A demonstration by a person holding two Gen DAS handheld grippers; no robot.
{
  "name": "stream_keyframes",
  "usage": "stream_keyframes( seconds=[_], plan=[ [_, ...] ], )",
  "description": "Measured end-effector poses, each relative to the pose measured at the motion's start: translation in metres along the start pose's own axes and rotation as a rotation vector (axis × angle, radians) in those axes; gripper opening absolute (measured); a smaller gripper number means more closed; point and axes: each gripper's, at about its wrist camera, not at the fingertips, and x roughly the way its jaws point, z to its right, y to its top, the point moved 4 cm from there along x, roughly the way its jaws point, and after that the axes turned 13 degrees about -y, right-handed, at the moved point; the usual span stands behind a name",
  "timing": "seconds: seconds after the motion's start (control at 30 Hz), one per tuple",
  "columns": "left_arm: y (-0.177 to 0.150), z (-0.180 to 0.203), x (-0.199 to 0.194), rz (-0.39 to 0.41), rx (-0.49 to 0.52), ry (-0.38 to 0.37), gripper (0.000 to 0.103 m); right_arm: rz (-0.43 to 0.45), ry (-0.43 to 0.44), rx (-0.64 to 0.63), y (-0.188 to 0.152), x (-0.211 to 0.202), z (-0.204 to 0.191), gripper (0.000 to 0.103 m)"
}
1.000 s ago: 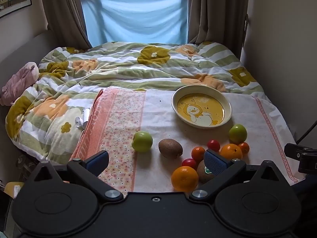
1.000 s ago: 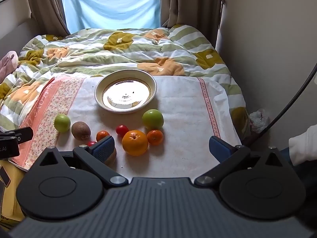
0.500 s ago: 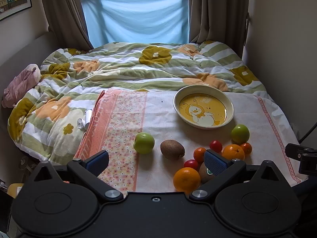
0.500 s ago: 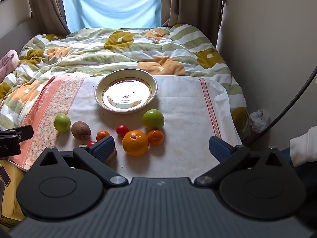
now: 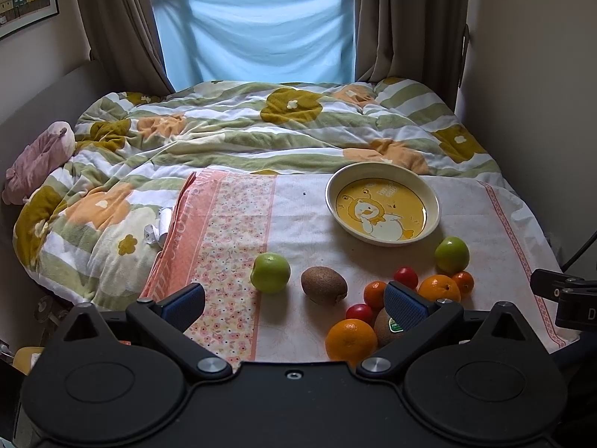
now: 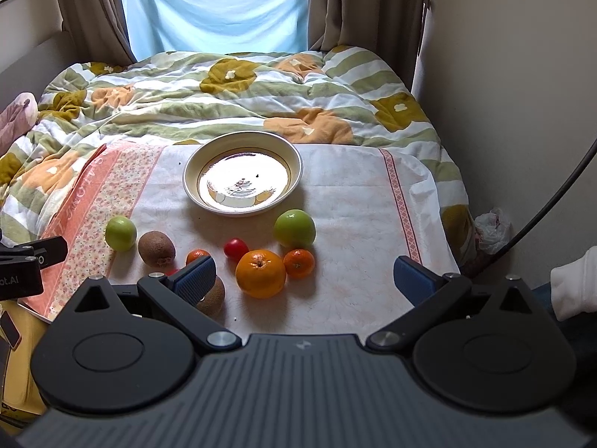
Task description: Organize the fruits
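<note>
A cream bowl with a yellow duck picture stands empty on a cloth on the bed. In front of it lie two green apples, two kiwis, two big oranges, small mandarins and red tomatoes. My left gripper is open and empty, hovering near the front edge before the fruit. My right gripper is open and empty, with the big orange between its fingers' line of sight.
The cloth covers the near part of a flowered duvet. A pink soft toy lies at the left. A wall runs along the right. A white bag lies beside the bed.
The left view has risen and tilted up slightly, so the fruit sits a little lower and nearer. The right gripper has barely moved. No fruit has moved.
</note>
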Motion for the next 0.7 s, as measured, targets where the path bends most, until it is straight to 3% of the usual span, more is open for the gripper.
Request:
stream_keyframes(
  seconds=[0.7],
  plan=[
    [0.0020, 0.0035, -0.0009, 0.003, 0.009, 0.001, 0.103, -0.011, 0.011, -0.006, 0.0020, 0.0018, -0.0012, 0.103]
  ],
)
